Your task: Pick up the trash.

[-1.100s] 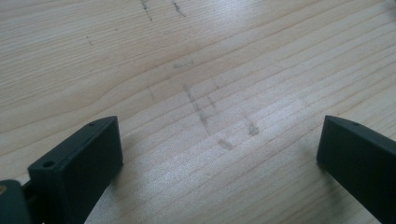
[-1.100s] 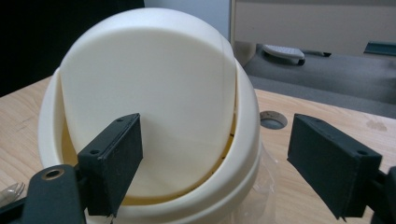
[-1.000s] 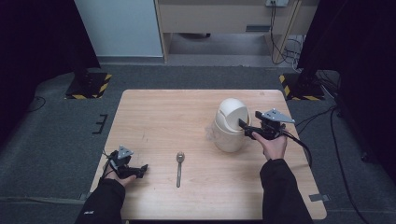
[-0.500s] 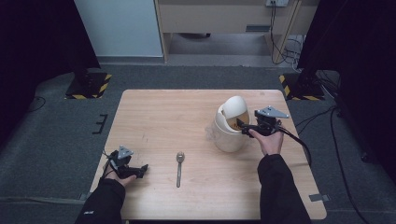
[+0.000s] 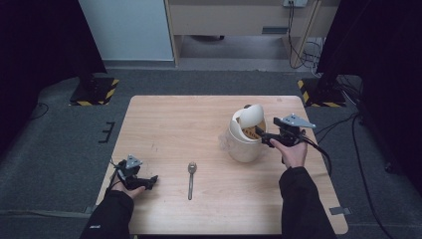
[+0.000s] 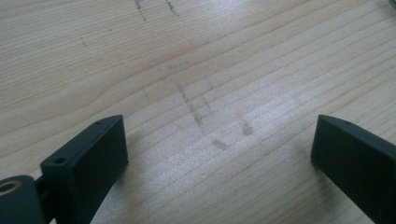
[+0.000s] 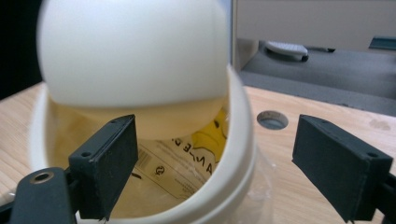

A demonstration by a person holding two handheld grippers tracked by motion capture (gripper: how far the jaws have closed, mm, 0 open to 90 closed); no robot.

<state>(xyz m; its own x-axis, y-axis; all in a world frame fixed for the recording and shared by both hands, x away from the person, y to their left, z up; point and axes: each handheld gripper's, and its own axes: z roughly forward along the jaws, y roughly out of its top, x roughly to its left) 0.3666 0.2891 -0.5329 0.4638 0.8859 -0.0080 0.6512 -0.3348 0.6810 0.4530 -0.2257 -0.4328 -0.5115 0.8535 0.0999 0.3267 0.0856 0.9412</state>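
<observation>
Cream bin (image 5: 245, 142): plastic, round, w/ domed swing lid (image 5: 250, 116) tilting open; sitting right of centre on worktop (image 5: 174, 129), just beside right tongs (image 5: 261, 135).
Inside bin: yellowish liner or packet w/ printed text showing through the opening in right gripper view; can't read it.
Key relation: bin lying straight ahead of right tongs, opening facing them; one jaw sitting just inside the rim (image 7: 240, 140), other outside it. Right hand (image 5: 291, 149) far nearer than left.
Right tongs state: gaping wide, gripping nothing; rim sitting between jaws, not pinched.
Next move (my guess): closing on rim or pushing lid further, needs jaws staying astride the wall.
Spoon (image 5: 191, 179): metal, lying on worktop btwn the two hands, handle pointing toward person, well apart from bin.
Left tongs (image 5: 149, 180): resting low at near-left worktop corner, jaws spread wide, empty, bare wood btwn them.
</observation>
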